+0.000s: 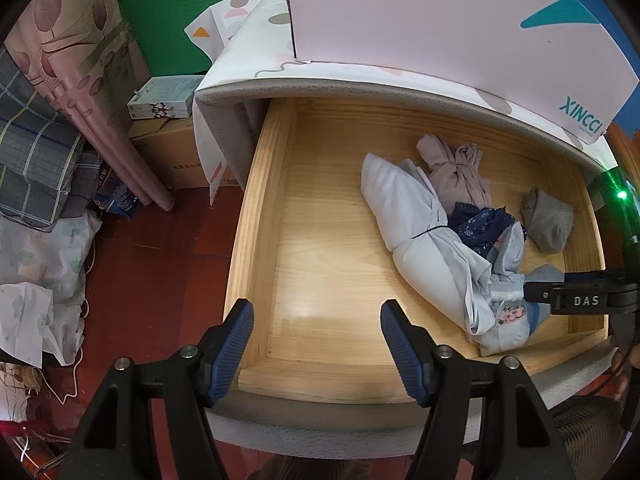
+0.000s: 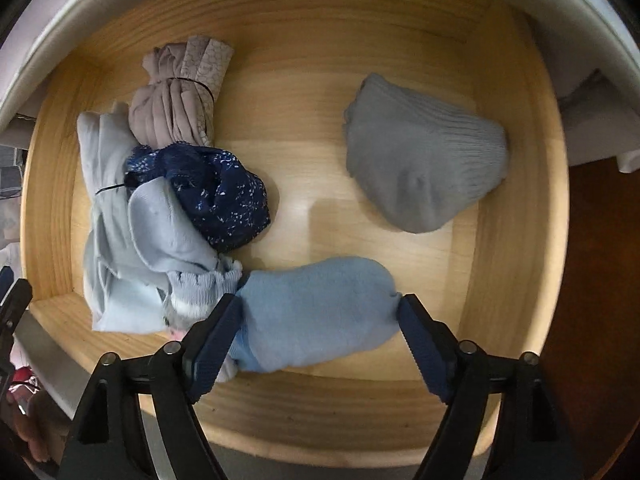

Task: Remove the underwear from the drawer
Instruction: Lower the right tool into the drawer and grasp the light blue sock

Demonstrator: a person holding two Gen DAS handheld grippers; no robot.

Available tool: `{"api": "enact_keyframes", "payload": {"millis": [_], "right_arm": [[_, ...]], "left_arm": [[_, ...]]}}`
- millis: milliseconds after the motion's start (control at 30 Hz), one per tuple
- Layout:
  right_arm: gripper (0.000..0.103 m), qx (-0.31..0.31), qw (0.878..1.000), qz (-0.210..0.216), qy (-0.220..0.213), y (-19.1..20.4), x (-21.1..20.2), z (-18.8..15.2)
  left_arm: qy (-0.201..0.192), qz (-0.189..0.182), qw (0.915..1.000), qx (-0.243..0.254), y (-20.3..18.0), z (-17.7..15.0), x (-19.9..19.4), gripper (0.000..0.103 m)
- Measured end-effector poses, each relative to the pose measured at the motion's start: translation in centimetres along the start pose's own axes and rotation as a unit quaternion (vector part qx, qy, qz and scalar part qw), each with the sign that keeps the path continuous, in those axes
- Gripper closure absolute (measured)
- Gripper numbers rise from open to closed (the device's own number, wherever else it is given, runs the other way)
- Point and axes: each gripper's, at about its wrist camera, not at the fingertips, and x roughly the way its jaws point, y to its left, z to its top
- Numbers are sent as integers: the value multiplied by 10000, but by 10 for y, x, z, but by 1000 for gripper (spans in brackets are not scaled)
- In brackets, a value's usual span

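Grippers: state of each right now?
Left gripper: open, empty, above the drawer edge.
Right gripper: open, jaws straddling the light blue sock; grip not yet closed.

The drawer (image 1: 256, 216)'s left half lies bare; bundled clothes (image 1: 424, 224) and a grey sock (image 1: 548, 220) crowd its right side.

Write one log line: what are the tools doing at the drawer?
left tool: open, empty, over drawer | right tool: open around blue sock | navy underwear: in drawer

glossy wooden drawer (image 2: 516, 200), knitted sock (image 2: 316, 312)
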Motion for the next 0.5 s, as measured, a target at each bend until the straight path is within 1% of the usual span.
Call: {"api": "enact_keyframes", "payload": {"millis": [67,267,400,500], "right_arm": [[20,-32,10000,-15,62,1,4,1],[19,-195,9992,-103,320,0,17,6],[19,-243,9980,-139,569,0,27,10],[21,-280,9977,-163,593,0,31,16]], "left_arm": [[9,-21,10000,-6,1,0,0,35],[58,-26,10000,-7,-1,1,2,35],[71,-20,10000,6,-1,1,3,35],[96,-3,10000,18,-1,1,4,35]]}}
